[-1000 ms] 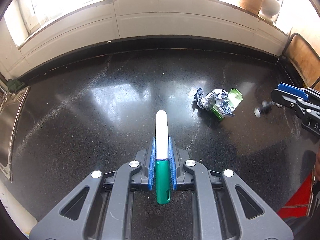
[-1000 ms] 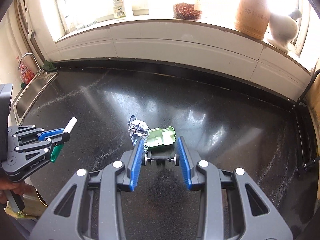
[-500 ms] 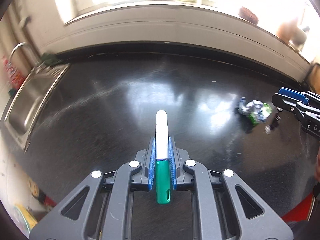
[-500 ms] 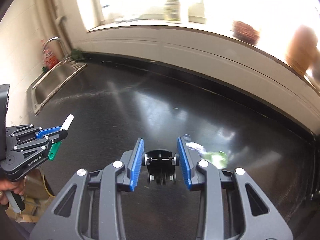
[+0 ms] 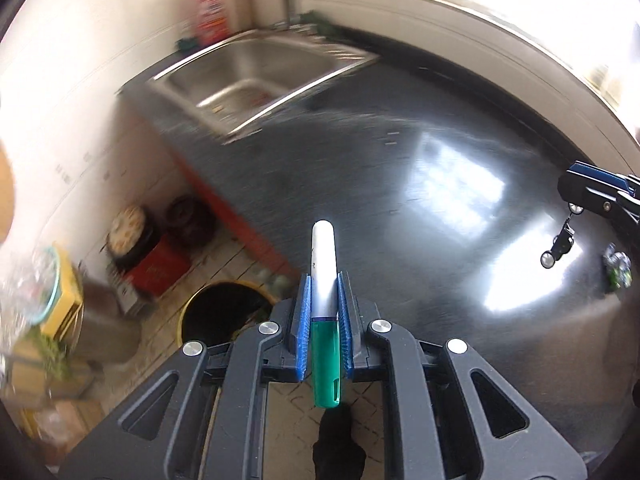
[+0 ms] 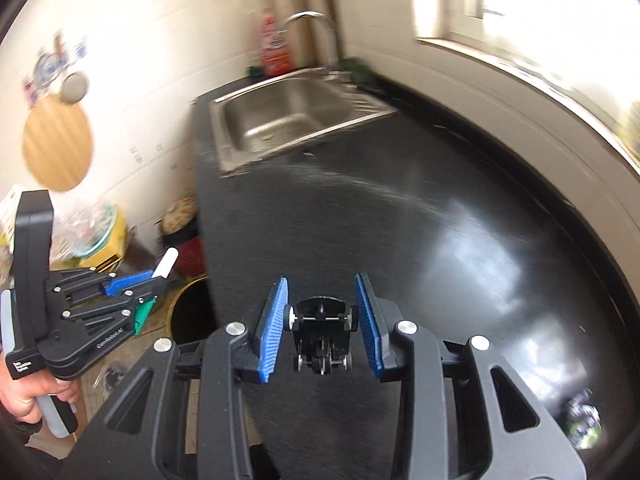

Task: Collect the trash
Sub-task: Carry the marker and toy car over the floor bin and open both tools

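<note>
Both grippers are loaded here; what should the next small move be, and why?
Probably carry the left gripper a little further left, over the bin on the floor, before releasing. Its jaws clamp the marker, the bin's dark opening sits just beside it, and the right gripper holds the toy car chassis.

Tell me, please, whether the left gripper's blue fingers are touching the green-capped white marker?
Touching. The left wrist view shows both blue fingers pressed flush against the green-capped white marker, no gap either side.
</note>
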The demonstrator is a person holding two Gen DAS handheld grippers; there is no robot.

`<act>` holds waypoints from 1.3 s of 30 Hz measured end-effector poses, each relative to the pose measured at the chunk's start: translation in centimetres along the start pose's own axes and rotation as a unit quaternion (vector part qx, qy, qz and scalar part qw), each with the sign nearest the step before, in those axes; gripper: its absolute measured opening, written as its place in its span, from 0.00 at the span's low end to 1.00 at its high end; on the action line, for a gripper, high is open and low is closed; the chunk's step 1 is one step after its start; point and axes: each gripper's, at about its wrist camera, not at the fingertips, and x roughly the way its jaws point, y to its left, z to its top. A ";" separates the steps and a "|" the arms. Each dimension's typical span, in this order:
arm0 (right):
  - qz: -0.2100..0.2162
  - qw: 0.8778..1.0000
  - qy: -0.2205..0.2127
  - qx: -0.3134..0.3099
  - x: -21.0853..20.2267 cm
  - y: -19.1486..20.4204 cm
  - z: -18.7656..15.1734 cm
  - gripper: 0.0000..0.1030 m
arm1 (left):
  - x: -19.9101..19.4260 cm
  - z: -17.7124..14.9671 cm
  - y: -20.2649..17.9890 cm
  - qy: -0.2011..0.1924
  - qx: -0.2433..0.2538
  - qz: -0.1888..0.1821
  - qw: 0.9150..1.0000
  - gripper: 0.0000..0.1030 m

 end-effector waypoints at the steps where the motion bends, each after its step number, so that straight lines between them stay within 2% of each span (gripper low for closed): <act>1: 0.016 1.000 0.005 -0.017 1.0 2.0 0.7 0.34 | -0.1 -0.6 1.5 0.002 -0.015 0.009 1.000 0.12; 7: 0.083 0.992 0.026 -0.090 5.0 11.4 2.9 0.34 | -0.5 -3.5 9.3 0.015 -0.089 0.049 0.995 0.12; 11: 0.112 0.985 0.040 -0.125 7.1 16.5 3.6 0.34 | -0.6 -4.9 13.6 0.021 -0.128 0.067 0.989 0.12; 19: 0.138 0.975 0.066 -0.163 10.5 23.8 4.4 0.34 | 0.5 -6.2 18.2 0.027 -0.157 0.066 0.985 0.12; 27: 0.130 0.969 0.099 -0.185 14.0 27.0 4.3 0.34 | 3.0 -6.6 19.6 0.032 -0.166 0.046 0.985 0.12; 39: 0.123 0.964 0.132 -0.194 17.5 28.3 4.4 0.34 | 5.7 -7.0 20.6 0.042 -0.170 0.013 0.984 0.12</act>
